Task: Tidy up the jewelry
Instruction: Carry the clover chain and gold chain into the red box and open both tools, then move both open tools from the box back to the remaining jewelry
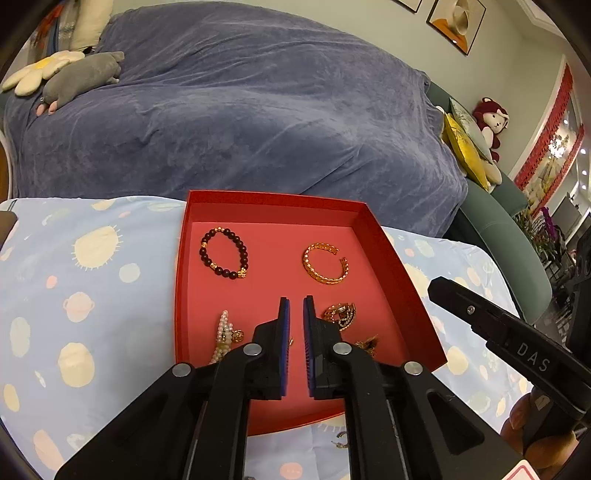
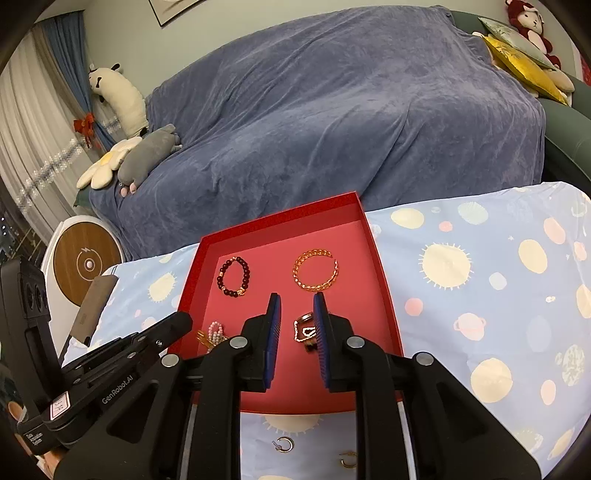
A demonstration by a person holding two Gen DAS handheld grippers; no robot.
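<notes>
Partly hidden jewelry in the red box

The pearl piece (image 1: 223, 338) and 2 gold pieces (image 1: 341, 314) lie partly behind the left gripper (image 1: 295, 306); their type is unclear. A small hoop (image 1: 341, 441) near the box's front edge is too blurred to identify.

Bare tray floor (image 2: 269, 254) between bracelets, walls around

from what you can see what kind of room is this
Probably a home living room: a sofa under a blue-grey velvety throw, plush toys such as the grey stuffed animal, and framed wall art.
</notes>
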